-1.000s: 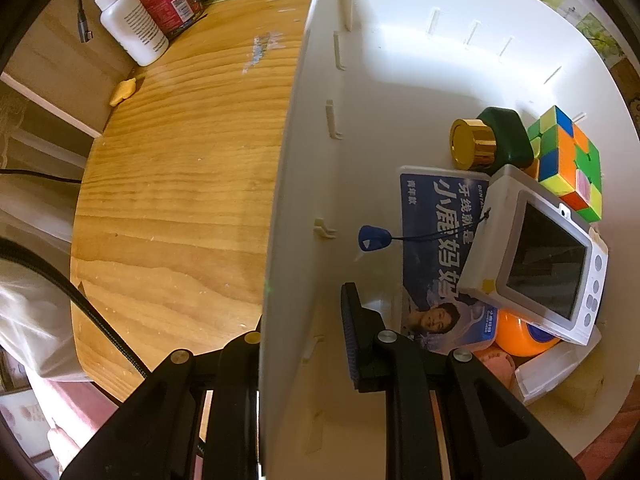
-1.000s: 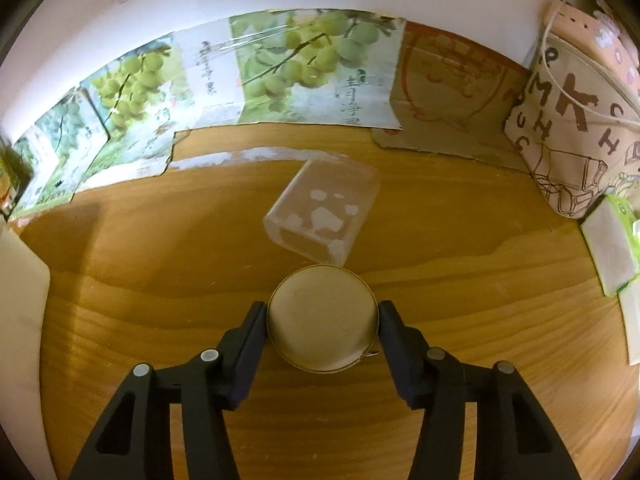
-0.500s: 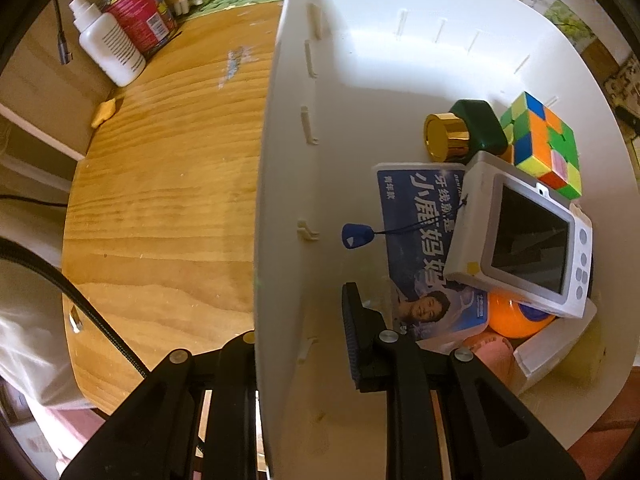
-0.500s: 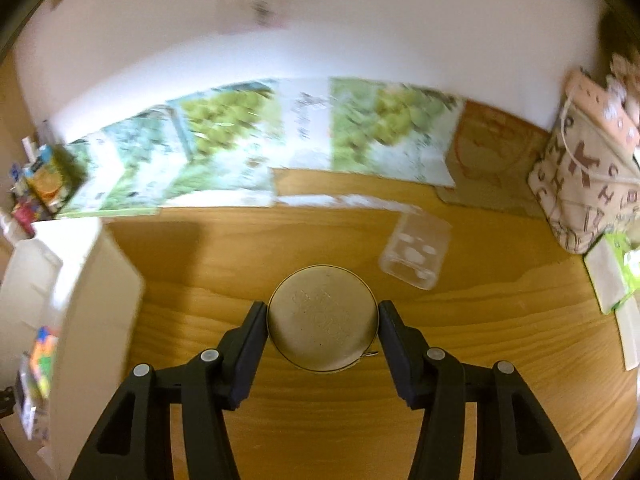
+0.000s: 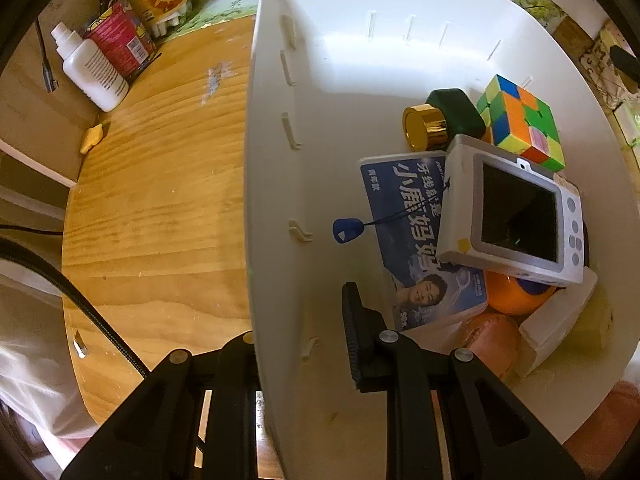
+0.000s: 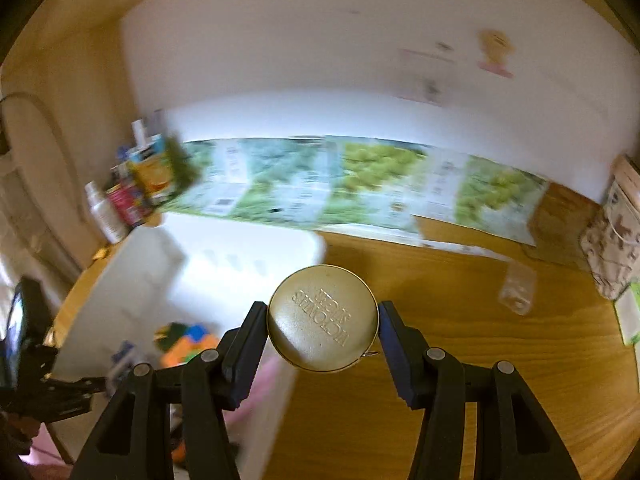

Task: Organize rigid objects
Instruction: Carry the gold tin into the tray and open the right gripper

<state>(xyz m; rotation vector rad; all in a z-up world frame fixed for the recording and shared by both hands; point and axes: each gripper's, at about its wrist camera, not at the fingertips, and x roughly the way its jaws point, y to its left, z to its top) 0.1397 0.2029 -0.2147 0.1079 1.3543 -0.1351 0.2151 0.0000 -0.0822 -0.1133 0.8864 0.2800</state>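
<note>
Already several items are lying in the white bin (image 5: 280, 184), steadied by the left gripper (image 5: 298, 344) clamped on its wall; the gold tin (image 6: 323, 323) is being held between the right gripper (image 6: 323, 340)'s pads, not yet binned.

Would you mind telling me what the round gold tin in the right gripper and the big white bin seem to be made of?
The round gold tin looks like thin metal with a satin gold finish: embossed lettering on its lid and a soft sheen. The big white bin looks like moulded plastic, smooth and slightly glossy, with moulded ribs and tabs along its walls.

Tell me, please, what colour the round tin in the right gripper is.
Gold; the round tin shows best in the right wrist view.
</note>
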